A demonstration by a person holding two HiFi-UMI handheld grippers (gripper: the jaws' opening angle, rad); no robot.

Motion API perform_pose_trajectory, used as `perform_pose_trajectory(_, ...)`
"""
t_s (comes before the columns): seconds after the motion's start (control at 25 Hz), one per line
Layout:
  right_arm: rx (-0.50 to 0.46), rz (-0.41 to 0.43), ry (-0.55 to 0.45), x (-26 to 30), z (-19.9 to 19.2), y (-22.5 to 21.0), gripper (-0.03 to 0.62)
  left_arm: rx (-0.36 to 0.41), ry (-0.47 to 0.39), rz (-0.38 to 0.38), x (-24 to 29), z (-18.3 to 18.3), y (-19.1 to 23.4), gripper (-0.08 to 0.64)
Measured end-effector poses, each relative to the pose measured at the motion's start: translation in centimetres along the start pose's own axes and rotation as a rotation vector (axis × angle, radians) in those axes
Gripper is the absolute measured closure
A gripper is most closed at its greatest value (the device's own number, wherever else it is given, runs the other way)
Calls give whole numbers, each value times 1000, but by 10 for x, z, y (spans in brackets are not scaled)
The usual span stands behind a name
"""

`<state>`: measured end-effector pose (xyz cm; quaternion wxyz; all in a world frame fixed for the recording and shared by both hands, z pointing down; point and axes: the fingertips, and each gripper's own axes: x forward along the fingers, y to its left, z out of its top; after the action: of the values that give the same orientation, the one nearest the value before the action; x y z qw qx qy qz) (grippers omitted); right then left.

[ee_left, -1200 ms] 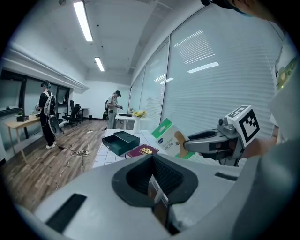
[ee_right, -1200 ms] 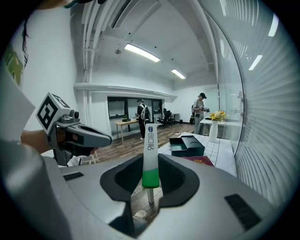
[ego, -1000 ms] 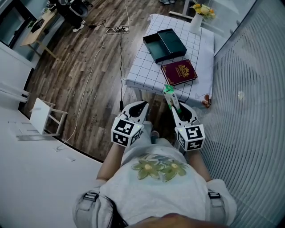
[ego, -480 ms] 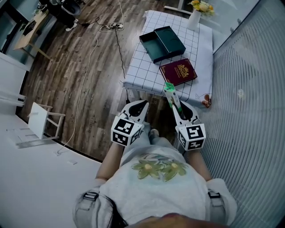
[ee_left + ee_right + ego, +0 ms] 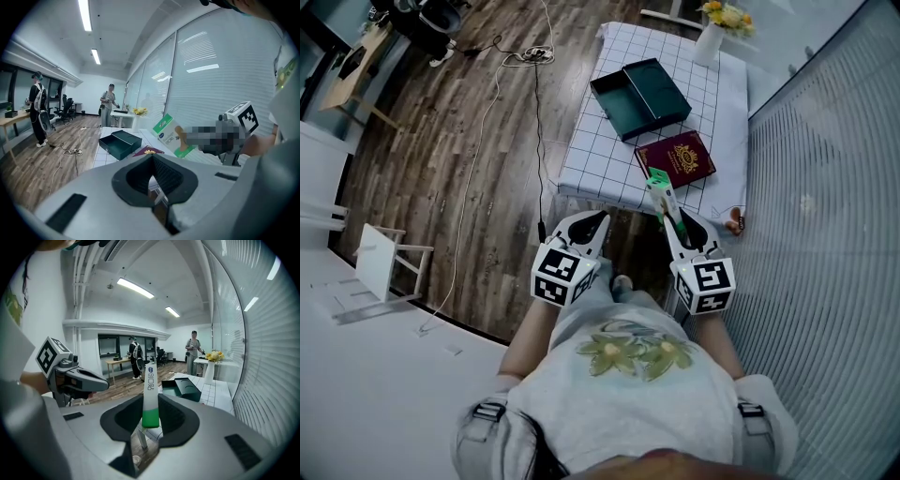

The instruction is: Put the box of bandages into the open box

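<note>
The box of bandages (image 5: 660, 190), slim, white with a green end, stands upright between the jaws of my right gripper (image 5: 672, 217), which is shut on it. In the right gripper view the box of bandages (image 5: 150, 389) rises from the right gripper (image 5: 150, 417). My left gripper (image 5: 595, 220) is beside it at the left, jaws together with nothing in them; the left gripper (image 5: 153, 182) looks at the table. The open box (image 5: 639, 96), dark green with its lid swung back, sits on the far half of the table (image 5: 598, 161), ahead of both grippers.
A maroon book (image 5: 677, 157) lies on the checked tablecloth nearer to me than the open box. A white vase of yellow flowers (image 5: 713, 37) stands at the table's far end. A blinds-covered glass wall (image 5: 825, 187) runs along the right. Cables (image 5: 530, 66) and a white stool (image 5: 384, 258) are on the wooden floor at left.
Both grippers have moved forward toward the table together, so its near edge now lies closer to the fingertips. The right gripper still holds the box of bandages upright.
</note>
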<state>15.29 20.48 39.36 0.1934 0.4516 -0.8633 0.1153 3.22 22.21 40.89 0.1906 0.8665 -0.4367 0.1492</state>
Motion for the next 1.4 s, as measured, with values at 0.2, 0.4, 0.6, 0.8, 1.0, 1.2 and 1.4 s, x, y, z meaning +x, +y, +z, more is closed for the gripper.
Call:
perform_pose_trajectory(0.2, 2, -10, -15, 19, 12, -6, 502, 7, -5, -18, 13, 11, 16, 555)
perform_pose_trajectory(0.4, 0, -24, -28, 38, 27, -13, 502, 15, 3, -31, 26, 20, 37, 555)
perform_pose_trajectory(0.6, -3, -50, -39, 55, 41, -20, 502, 26, -9, -56, 39, 34, 54, 555)
perform_pose_trajectory(0.8, 5, -78, -40, 71, 48, -22, 502, 45, -21, -79, 46, 47, 71, 555)
perform_pose_trajectory(1.0, 18, -97, -38, 89, 51, -17, 502, 59, -27, -98, 47, 54, 88, 555)
perform_pose_trajectory(1.2, 32, -115, -41, 102, 55, -8, 502, 71, -41, -129, 46, 58, 103, 555)
perform_pose_trajectory(1.4, 31, -132, -36, 110, 56, -4, 502, 69, -51, -143, 47, 56, 113, 555)
